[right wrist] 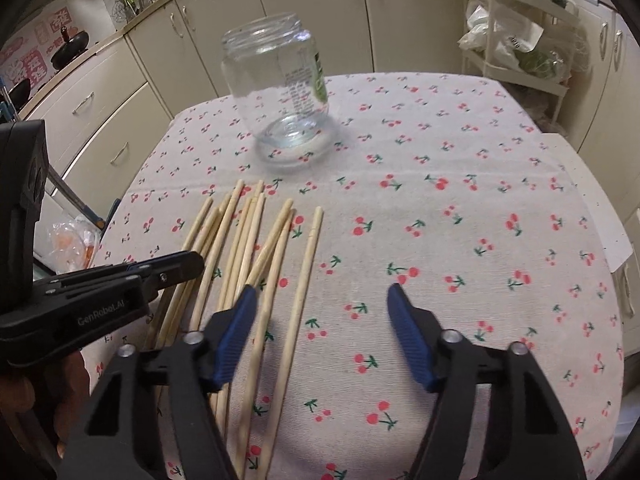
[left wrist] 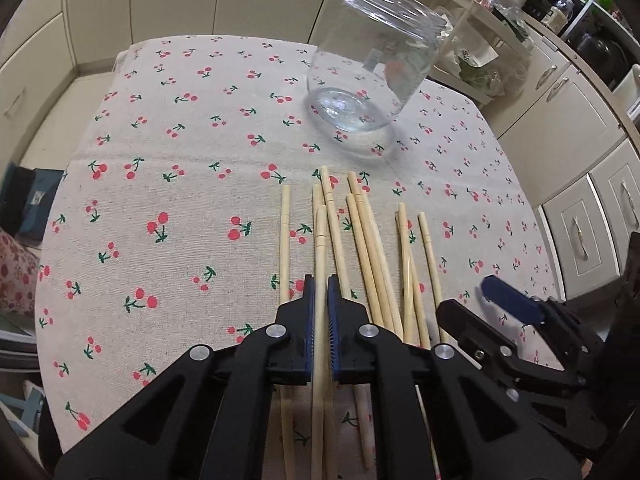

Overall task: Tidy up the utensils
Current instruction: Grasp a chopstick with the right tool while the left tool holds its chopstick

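Several wooden chopsticks (left wrist: 372, 248) lie side by side on the cherry-print tablecloth (left wrist: 180, 200); they also show in the right wrist view (right wrist: 248, 248). My left gripper (left wrist: 320, 284) is shut on one chopstick (left wrist: 320, 264) that runs between its blue pads. A clear empty glass jar (left wrist: 368, 68) stands upright beyond the chopsticks, also in the right wrist view (right wrist: 280, 88). My right gripper (right wrist: 322, 292) is open and empty, low over the cloth, just right of the chopsticks. The left gripper shows at the left of the right wrist view (right wrist: 176, 268).
Cream kitchen cabinets (right wrist: 120, 92) ring the table. A white rack (right wrist: 516, 52) with bags stands behind the table's far right. The table's edge (left wrist: 532, 208) drops off close to the right. The cloth right of the chopsticks (right wrist: 460, 240) is bare.
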Demonstrator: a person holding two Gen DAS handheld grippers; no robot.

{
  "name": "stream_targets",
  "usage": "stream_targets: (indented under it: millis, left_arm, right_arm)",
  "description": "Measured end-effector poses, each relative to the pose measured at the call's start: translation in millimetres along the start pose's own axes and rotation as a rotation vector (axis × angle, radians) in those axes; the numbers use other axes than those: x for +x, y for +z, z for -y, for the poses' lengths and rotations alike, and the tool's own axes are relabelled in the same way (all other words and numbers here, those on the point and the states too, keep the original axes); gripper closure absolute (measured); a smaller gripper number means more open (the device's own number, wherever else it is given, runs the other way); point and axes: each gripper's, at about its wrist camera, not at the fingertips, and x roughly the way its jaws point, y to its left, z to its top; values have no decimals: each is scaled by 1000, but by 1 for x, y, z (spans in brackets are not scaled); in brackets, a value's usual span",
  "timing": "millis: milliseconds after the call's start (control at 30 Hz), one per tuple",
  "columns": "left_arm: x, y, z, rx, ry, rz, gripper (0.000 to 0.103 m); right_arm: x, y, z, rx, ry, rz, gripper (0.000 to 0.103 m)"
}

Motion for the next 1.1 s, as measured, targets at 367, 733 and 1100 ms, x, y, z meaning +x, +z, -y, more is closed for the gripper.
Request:
stream_targets:
  millis: [367, 733, 1100]
  left_arm:
    - [1, 3, -7, -17, -9, -10, 98]
    - [-4, 11, -6, -1, 6, 25, 98]
    - [-37, 11, -6, 1, -37, 99, 98]
  right_arm:
    - [18, 15, -5, -9, 9, -18, 60]
    - [21, 20, -6, -55, 16, -31, 97]
    - [-2, 15, 8, 27, 97, 7, 97]
